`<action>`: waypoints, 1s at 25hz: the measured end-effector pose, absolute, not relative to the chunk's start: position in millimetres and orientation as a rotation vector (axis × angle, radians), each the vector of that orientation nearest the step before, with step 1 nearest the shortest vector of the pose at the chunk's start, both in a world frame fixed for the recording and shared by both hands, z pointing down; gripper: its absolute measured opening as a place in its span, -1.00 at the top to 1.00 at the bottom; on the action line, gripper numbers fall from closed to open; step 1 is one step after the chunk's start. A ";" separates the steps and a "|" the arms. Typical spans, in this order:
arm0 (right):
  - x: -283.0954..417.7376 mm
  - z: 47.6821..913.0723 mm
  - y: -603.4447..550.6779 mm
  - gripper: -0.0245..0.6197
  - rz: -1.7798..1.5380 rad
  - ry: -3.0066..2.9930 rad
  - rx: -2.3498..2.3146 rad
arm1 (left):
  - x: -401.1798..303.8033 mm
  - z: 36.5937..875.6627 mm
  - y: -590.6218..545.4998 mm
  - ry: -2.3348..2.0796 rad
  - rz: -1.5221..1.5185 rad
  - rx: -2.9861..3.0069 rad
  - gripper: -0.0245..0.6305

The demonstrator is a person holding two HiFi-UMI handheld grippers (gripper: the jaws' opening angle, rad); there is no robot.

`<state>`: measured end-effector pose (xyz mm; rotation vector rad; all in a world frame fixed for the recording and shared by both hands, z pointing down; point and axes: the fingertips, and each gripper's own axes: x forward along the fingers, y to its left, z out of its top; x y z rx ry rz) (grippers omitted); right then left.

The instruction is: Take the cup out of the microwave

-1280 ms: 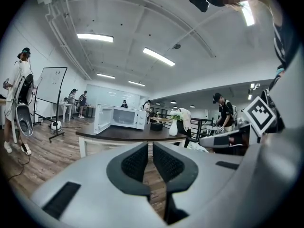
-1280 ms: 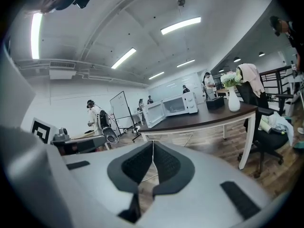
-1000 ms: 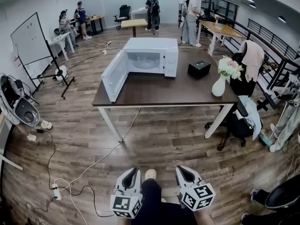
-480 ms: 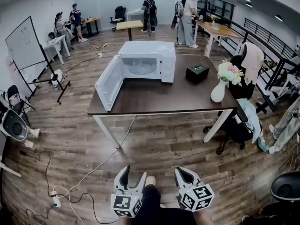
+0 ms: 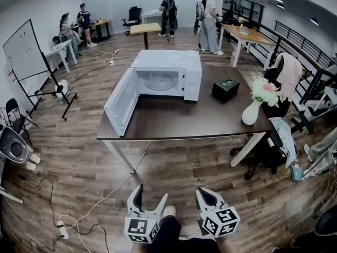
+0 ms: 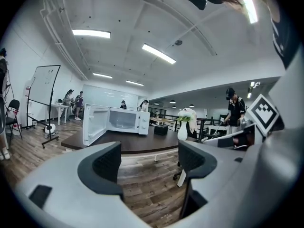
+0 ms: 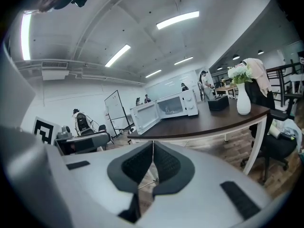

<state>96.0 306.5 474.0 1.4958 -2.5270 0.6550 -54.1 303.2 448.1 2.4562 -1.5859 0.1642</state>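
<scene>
While wide open, microwave (image 5: 166,60) on table (image 5: 210,121).

White microwave (image 5: 166,61) on a dark brown table (image 5: 179,119) — white vase (image 5: 251,113), black box (image 5: 226,88).

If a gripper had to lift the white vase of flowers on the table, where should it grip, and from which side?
Probably the narrow neck of the white vase, just under the flowers, coming in level from the near edge of the table. The belly bulges wide, the blooms block the top, and it stands upright near that edge.
</scene>
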 end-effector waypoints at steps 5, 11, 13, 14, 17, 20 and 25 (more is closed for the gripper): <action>89.3 478.1 274.9 0.94 0.686 -2.513 1.494 | -60.5 449.9 270.4 -1.573 0.157 2.450 -0.22; 79.3 477.9 240.7 0.94 0.713 -2.496 1.512 | -70.5 447.9 232.6 -1.553 0.145 2.454 -0.33; 77.8 476.2 229.7 0.94 0.709 -2.492 1.518 | -70.4 447.1 220.5 -1.529 0.142 2.467 -0.33; 77.6 475.8 224.0 0.94 0.708 -2.489 1.523 | -70.3 447.0 214.2 -1.522 0.139 2.471 -0.33; 75.9 476.6 206.8 0.94 0.709 -2.480 1.537 | -70.6 450.5 196.1 -1.493 0.146 2.470 -0.33; 72.2 478.3 191.2 0.94 0.707 -2.473 1.543 | -73.4 454.0 180.7 -1.481 0.157 2.475 -0.33; 69.5 483.8 173.2 0.94 0.729 -2.460 1.567 | -80.0 460.4 163.9 -1.477 0.174 2.474 -0.33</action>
